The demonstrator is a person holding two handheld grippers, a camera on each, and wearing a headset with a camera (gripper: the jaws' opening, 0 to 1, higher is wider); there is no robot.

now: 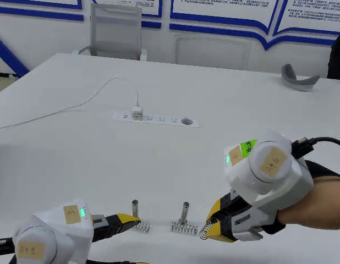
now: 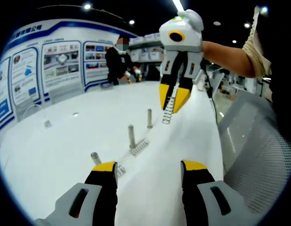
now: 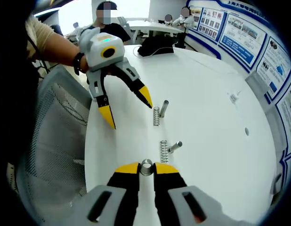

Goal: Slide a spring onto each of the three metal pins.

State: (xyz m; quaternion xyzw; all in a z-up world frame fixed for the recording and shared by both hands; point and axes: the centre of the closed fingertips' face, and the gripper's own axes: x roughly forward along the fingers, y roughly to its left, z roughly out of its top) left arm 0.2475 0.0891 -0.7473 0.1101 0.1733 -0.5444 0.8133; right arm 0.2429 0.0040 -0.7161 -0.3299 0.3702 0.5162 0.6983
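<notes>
over white table [image 1: 159, 159], right fingers [image 3: 128, 172] pinch spring [image 3: 146, 166]; left fingers [image 2: 104, 176] gape.

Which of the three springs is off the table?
The spring pinched in the right claw; the other two springs lie flat on the table beside pins.

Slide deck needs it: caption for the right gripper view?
Right gripper grips a spring end-on; the open left gripper hovers beside a metal pin.

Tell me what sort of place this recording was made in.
Probably an office meeting room: a long white table with a built-in power strip, blue-framed display boards on the walls, an office chair.
</notes>
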